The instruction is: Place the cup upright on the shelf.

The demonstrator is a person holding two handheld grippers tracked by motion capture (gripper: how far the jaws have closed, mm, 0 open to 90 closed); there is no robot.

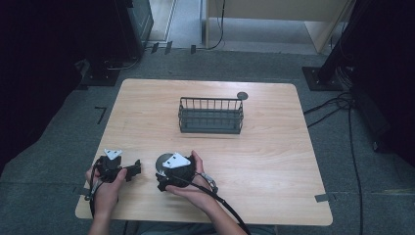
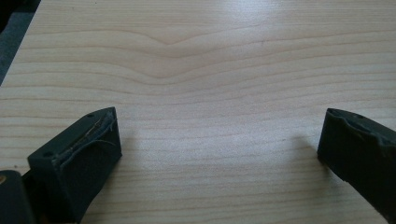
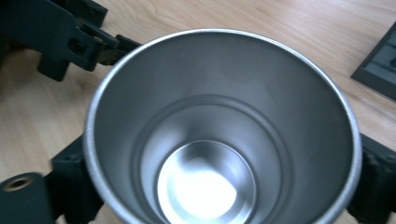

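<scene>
— Start at the near edge of the tabletop (image 1: 274, 196). What is in hand?

— The right gripper (image 1: 165, 180) stands over a steel cup (image 3: 219, 135) close to the near edge, a little left of the middle. In the right gripper view its jaws sit on either side of the cup's wall, right against it, and the open mouth looks straight up at the camera. I read that as a pinch on the cup, though the contact itself lies low in the picture.

— And the other hand?

— The left gripper (image 1: 134, 169) rests beside it, toward the near left corner. Its jaws are spread wide, with bare wood between them in the left gripper view.

— So how far along is it?

— Early, I would judge. The cup is grasped but appears to stand on the wood yet; I cannot tell whether it has left the surface.

— What is left?

— Likely the carry. A dark wire basket (image 1: 211, 116) stands empty past the middle, toward the far edge, well apart from the cup. A small dark disc (image 1: 242, 95) lies just behind the basket's far right corner.
</scene>
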